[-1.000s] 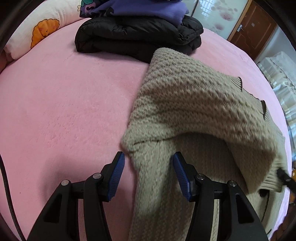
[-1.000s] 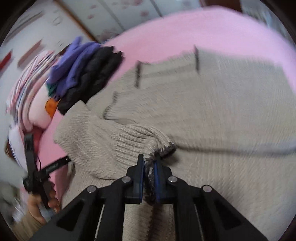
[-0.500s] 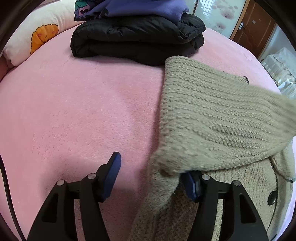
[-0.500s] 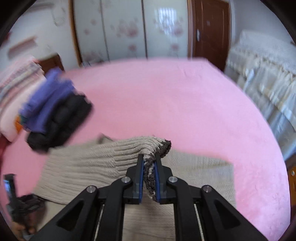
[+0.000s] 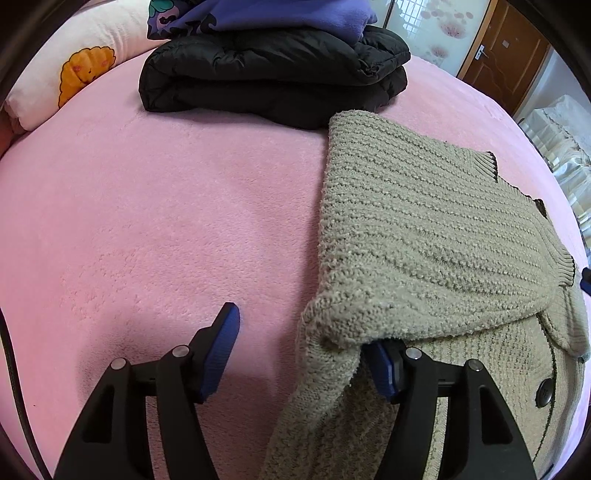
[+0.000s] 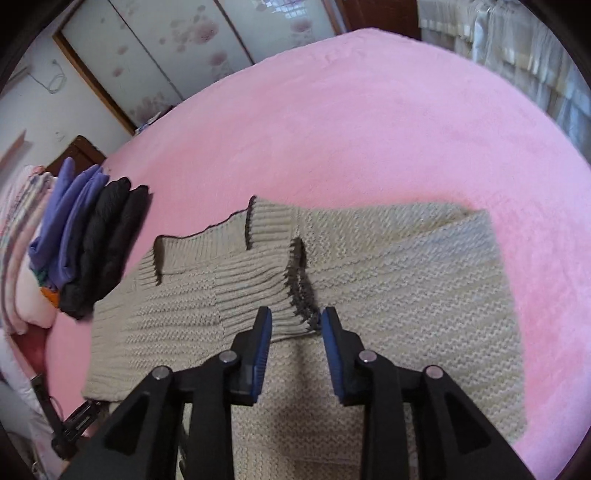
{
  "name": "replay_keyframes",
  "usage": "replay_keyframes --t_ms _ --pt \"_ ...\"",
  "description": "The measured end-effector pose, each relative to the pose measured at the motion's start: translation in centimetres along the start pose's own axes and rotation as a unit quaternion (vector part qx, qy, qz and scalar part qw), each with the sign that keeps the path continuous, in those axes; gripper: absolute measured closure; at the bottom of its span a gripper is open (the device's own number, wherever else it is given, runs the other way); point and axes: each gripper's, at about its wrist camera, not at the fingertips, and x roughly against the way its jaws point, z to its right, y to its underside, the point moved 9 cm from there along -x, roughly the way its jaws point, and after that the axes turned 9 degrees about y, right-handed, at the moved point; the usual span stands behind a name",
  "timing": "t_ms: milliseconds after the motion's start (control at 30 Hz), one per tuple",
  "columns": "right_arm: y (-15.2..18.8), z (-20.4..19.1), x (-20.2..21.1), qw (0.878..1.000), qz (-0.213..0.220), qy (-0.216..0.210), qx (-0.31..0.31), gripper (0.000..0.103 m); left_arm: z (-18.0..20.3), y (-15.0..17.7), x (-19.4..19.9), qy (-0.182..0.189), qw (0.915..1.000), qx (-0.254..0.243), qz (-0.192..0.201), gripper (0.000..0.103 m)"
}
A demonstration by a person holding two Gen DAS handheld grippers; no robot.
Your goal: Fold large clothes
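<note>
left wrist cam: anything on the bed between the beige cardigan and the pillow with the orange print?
Nothing: bare pink blanket between the cardigan and pillow, in the left wrist view.

Beige knit cardigan (image 5: 424,221) w/ dark trim, pink blanket (image 5: 147,221).

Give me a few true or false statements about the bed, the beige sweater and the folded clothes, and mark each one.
1. The beige knit sweater lies on a pink blanket. True.
2. The black jacket sits on top of the purple garment. False: the purple one lies on the black jacket.
3. The sweater cuff has a dark edge. True.
4. The sweater hangs on a hanger. False: it lies flat on the bed.
</note>
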Motion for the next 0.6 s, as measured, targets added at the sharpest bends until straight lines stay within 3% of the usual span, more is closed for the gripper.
replay_keyframes --t_ms 133,300,333,400,600 --pt "0.9 0.1 -2.1 1.0 -0.024 -0.011 -0.01 0.074 0.0 0.3 0.1 -0.003 1.0 -0.002 0.006 0.038" --pt "0.6 0.2 -3.7 0.999 -0.01 -0.013 -0.044 0.073 0.0 0.6 0.2 -0.011 0.9999 -0.007 0.007 0.038" --pt "0.4 0.1 -3.7 0.999 -0.001 -0.014 -0.049 0.074 0.0 0.6 0.2 -0.011 0.9999 -0.006 0.007 0.038" --pt "0.0 -0.1 -3.3 0.998 0.016 -0.018 -0.052 0.09 0.0 0.5 0.2 -0.011 0.9999 -0.006 0.007 0.038" --pt "0.7 -0.6 0.8 0.998 0.055 0.003 -0.027 0.093 -0.3 0.6 0.0 -0.006 1.0 0.002 0.006 0.036"
